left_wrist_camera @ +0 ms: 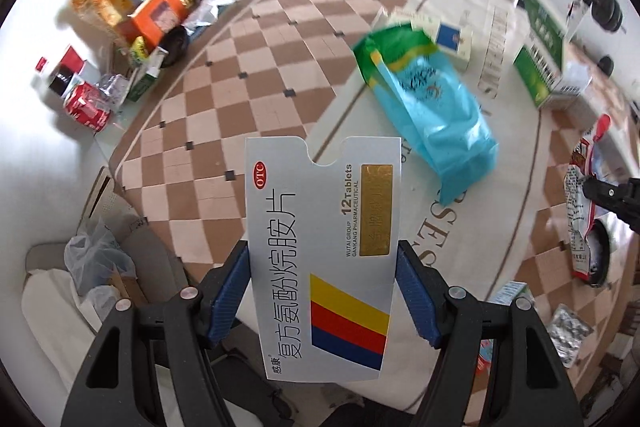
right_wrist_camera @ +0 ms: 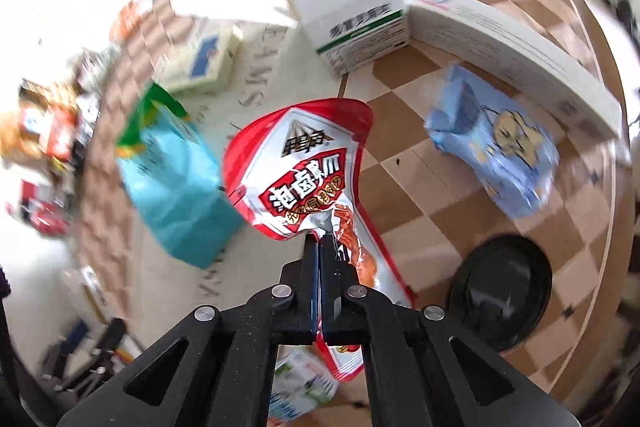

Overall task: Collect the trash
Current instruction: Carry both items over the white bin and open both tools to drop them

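My left gripper [left_wrist_camera: 323, 267] is shut on a silver medicine box [left_wrist_camera: 320, 247] with yellow, red and blue stripes, held flat above the table's near edge. My right gripper [right_wrist_camera: 320, 247] is shut on a red and white snack packet [right_wrist_camera: 300, 171], lifted above the checkered table; the packet and the right gripper also show at the right of the left wrist view [left_wrist_camera: 580, 203]. A blue and green bag [left_wrist_camera: 428, 107] lies on the white cloth; it shows in the right wrist view too [right_wrist_camera: 172, 179].
White and green boxes [right_wrist_camera: 360, 27] and a long white box [right_wrist_camera: 512, 43] stand at the table's far side. A pale blue packet [right_wrist_camera: 496, 151] and a black round lid [right_wrist_camera: 504, 287] lie at right. A trash pile with a red can [left_wrist_camera: 86, 105] lies on the floor at left.
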`<state>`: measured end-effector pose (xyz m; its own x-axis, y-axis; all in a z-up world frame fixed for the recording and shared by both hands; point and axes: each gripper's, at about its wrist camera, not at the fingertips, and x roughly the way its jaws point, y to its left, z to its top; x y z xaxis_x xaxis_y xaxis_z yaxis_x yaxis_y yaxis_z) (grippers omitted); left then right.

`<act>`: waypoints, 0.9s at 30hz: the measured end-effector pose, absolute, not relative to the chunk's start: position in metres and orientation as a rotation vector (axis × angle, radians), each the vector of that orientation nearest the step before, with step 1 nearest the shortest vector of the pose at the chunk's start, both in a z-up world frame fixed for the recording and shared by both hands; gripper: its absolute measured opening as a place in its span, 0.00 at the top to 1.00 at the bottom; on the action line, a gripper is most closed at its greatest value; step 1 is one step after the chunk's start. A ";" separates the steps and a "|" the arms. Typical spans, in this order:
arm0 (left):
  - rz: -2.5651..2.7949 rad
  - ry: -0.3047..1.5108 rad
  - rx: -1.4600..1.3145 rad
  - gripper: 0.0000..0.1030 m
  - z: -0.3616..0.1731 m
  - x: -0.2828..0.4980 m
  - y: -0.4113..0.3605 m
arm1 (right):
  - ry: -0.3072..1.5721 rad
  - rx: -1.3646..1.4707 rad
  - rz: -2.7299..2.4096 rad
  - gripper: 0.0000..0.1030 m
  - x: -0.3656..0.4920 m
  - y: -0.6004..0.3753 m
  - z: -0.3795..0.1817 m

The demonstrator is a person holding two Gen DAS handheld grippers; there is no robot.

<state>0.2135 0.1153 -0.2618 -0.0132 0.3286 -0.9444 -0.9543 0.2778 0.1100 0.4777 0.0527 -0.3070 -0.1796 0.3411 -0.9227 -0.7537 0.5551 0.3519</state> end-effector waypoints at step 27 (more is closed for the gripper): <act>1.142 1.159 -0.861 0.33 -0.303 0.047 -0.067 | 1.504 -0.506 1.262 1.00 0.246 -0.167 -0.294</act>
<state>0.0473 -0.0671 -0.3030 0.0103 0.2251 -0.9743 -0.9710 0.2349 0.0441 0.2458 -0.1674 -0.2939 -0.3513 0.2917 -0.8897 -0.8252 0.3524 0.4414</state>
